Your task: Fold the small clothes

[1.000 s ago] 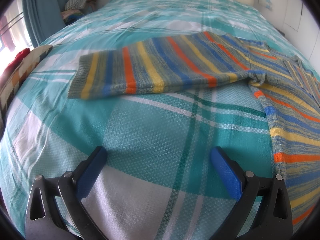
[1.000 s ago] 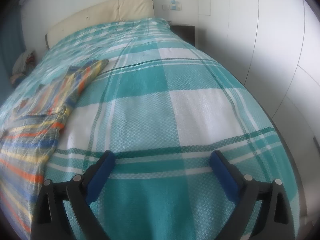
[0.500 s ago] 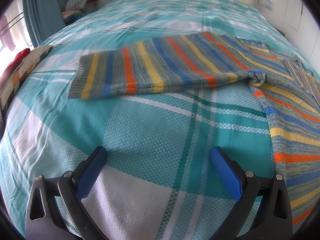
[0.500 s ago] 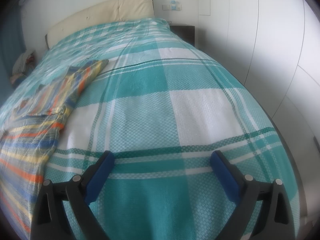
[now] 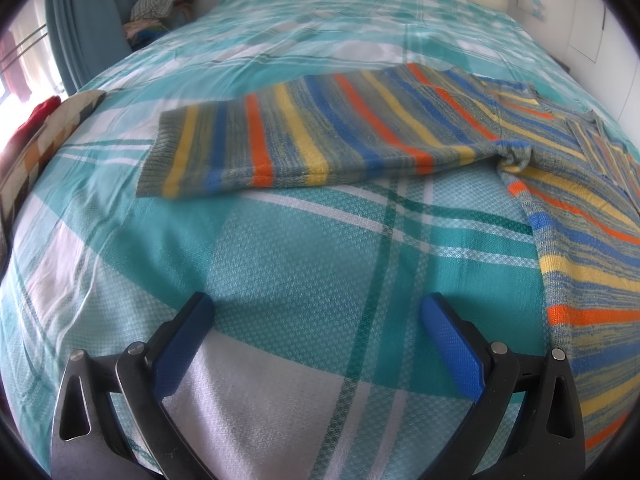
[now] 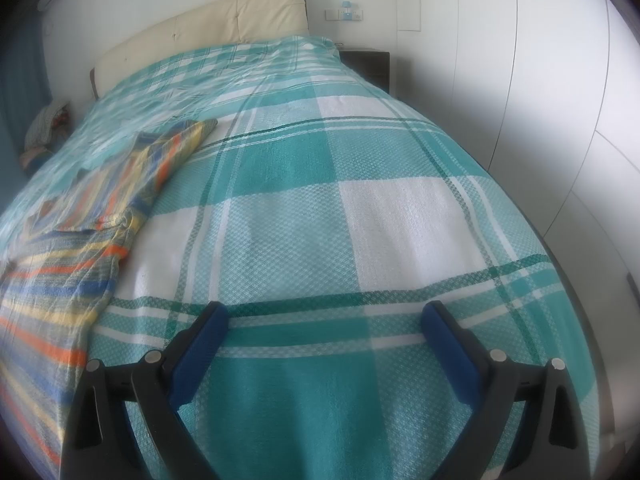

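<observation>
A striped knit sweater (image 5: 360, 136) lay spread flat on a bed covered by a teal and white checked bedspread (image 5: 304, 264). Its bands ran orange, yellow, blue and grey-green. One sleeve (image 5: 280, 148) stretched straight out across the cover, its ribbed cuff at the far end, and the body ran off toward the right edge of the left wrist view. From the right wrist view the same sweater (image 6: 80, 216) sat at the left side of the bed, with its other sleeve (image 6: 176, 148) reaching toward the cream headboard (image 6: 200, 32).

The left gripper (image 5: 318, 334) hovered above bare bedspread, near the sweater but not touching it, its blue-padded jaws spread wide and empty. The right gripper (image 6: 326, 338) was likewise wide apart and empty, over bare checked cloth well apart from the garment.

No fold was visible anywhere on the sweater: both sleeves lay extended and the body looked open and flat. Folding seemed not to have begun, so the sleeves and body were all left to do.
</observation>
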{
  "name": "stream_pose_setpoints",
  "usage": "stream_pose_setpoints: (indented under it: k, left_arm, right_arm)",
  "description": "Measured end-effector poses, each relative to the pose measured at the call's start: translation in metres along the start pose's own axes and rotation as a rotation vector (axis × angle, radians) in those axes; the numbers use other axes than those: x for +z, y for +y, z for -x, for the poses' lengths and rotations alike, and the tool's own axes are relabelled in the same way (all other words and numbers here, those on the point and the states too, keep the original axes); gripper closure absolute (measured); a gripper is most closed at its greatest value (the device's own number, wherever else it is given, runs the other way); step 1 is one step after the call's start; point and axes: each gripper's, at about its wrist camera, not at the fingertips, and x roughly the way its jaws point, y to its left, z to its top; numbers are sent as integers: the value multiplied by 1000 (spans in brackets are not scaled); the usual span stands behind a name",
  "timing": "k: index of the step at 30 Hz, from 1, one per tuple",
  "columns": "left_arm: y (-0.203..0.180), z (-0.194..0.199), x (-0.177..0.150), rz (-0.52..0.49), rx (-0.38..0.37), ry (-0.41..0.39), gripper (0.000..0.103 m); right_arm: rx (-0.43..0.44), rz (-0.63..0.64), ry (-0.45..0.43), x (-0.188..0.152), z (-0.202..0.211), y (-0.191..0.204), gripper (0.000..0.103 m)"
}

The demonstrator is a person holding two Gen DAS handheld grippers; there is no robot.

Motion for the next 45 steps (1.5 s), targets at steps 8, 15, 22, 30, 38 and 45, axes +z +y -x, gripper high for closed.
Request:
stream_pose_setpoints:
  k: [8,15,22,30,38,45]
  left_arm:
    - [0,0,0,0,1,0,0]
    - [0,0,0,0,1,0,0]
    - [5,4,6,-21,-36,56,1]
    - [136,35,51,391,-357,9,2]
    - [157,-52,112,317,-291,272,25]
    - [108,-34,160,283,-303,157,101]
  right_arm:
    - [0,0,0,0,0,0,6]
    - [0,0,0,0,0,0,6]
    - [2,-2,0,0,-1,1,6]
    - [2,0,1,0,-2,1,5]
    - [-1,5,4,0,-2,3,4]
    - [-5,7,5,0,-3,4,4]
